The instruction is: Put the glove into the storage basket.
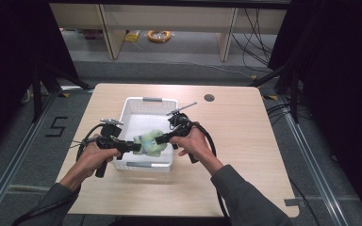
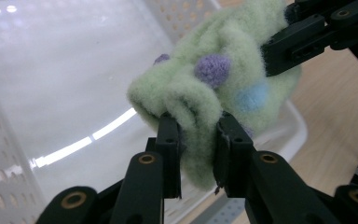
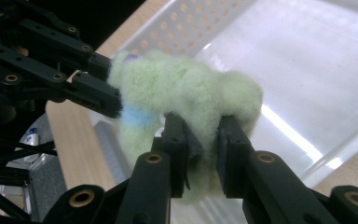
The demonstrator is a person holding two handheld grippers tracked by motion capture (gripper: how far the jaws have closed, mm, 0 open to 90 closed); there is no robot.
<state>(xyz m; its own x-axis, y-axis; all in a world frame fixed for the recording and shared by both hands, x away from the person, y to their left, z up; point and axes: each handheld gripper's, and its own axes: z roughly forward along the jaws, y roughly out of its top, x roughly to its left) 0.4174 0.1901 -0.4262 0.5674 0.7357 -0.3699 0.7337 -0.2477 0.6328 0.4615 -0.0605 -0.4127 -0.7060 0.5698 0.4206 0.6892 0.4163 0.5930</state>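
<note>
Both grippers are clamping one fuzzy green sock (image 1: 150, 142) and holding it in the air over the near end of the white basket (image 1: 136, 106), above its floor and clear of its walls. The left gripper (image 2: 196, 135) is pinching a fold of fleece between nearly closed jaws; the right gripper (image 3: 201, 135) is doing the same at the opposite end, its jaws also almost shut on the fabric. In the left gripper view the other tool's jaws are biting the far side of the bundle, so the piece is spanning the two tools. Judgement: the step in hand is either a lift out of the basket or a lowering into it, and it is best done with both hands moving level and together, since uneven pulling is likely to stretch the knit or drag a fold out of one grip. The sock is a soft, thick, pale green pile, bunched into a rounded lump, carrying raised purple and blue dots. The basket is rigid glossy plastic, rectangular, with perforated walls and a smooth floor throwing back a light streak. It is sitting on a pale wood-grain table (image 1: 235, 136).
</note>
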